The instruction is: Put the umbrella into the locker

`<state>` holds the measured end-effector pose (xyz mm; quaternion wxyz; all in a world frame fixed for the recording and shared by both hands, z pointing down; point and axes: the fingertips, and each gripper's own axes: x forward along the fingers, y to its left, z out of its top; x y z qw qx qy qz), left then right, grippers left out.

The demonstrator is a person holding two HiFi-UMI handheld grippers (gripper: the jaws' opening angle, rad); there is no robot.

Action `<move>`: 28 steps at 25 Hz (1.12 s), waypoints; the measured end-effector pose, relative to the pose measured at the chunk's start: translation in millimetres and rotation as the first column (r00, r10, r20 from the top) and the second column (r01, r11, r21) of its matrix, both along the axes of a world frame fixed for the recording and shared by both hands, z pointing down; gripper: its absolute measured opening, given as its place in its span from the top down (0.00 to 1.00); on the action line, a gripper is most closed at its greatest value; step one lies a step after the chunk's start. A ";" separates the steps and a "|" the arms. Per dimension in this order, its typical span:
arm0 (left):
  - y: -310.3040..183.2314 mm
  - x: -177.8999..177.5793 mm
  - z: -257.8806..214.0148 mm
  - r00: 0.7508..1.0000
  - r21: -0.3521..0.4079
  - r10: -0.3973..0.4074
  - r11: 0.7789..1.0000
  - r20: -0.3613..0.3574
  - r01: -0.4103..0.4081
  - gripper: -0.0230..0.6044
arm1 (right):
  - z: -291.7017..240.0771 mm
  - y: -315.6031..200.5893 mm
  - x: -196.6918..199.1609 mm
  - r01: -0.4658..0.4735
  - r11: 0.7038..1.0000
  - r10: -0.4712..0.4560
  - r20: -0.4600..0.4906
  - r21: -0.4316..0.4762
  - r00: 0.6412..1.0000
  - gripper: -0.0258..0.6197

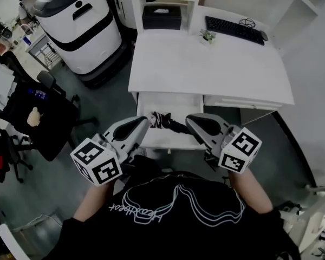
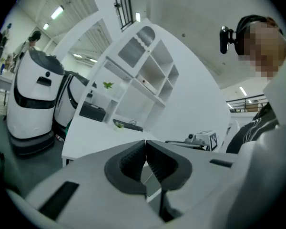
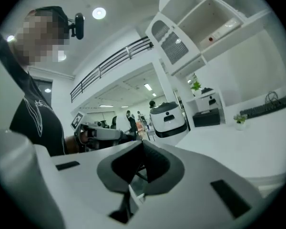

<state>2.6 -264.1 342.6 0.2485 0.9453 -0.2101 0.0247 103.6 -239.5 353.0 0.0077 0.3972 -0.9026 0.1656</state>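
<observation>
A folded dark umbrella (image 1: 165, 121) with a pale patterned end lies in the open white drawer (image 1: 170, 140) under the desk, seen only in the head view. Both grippers are held up near the person's chest, above the drawer's front, and point toward the desk. My left gripper (image 1: 144, 123) (image 2: 146, 157) is shut, pads together with nothing between them. My right gripper (image 1: 191, 121) (image 3: 142, 157) is shut and empty too. Each gripper shows in the other's view, the right gripper (image 2: 201, 138) and the left gripper (image 3: 97, 133). Neither touches the umbrella.
The white desk (image 1: 206, 64) carries a keyboard (image 1: 234, 29), a small plant (image 1: 207, 36) and a black box (image 1: 161, 17) under white shelves (image 2: 150, 68). Large white machines (image 1: 78, 23) stand at the left, with a dark office chair (image 1: 40, 115) nearer me.
</observation>
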 end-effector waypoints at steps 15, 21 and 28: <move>60.8 60.3 -51.2 0.979 0.155 0.192 0.971 -0.068 -0.180 0.95 | -64.3 60.0 23.6 -0.017 0.985 0.001 0.092 0.172 0.996 0.96; 60.7 73.6 -51.1 0.975 0.150 0.213 0.968 -0.064 -0.201 0.95 | -62.6 62.5 32.1 -0.040 0.984 0.024 0.096 0.172 0.995 0.96; 59.2 81.0 -49.4 0.969 0.143 0.241 0.962 -0.046 -0.233 0.95 | -61.4 58.8 37.7 -0.070 0.984 0.052 0.111 0.164 0.992 0.96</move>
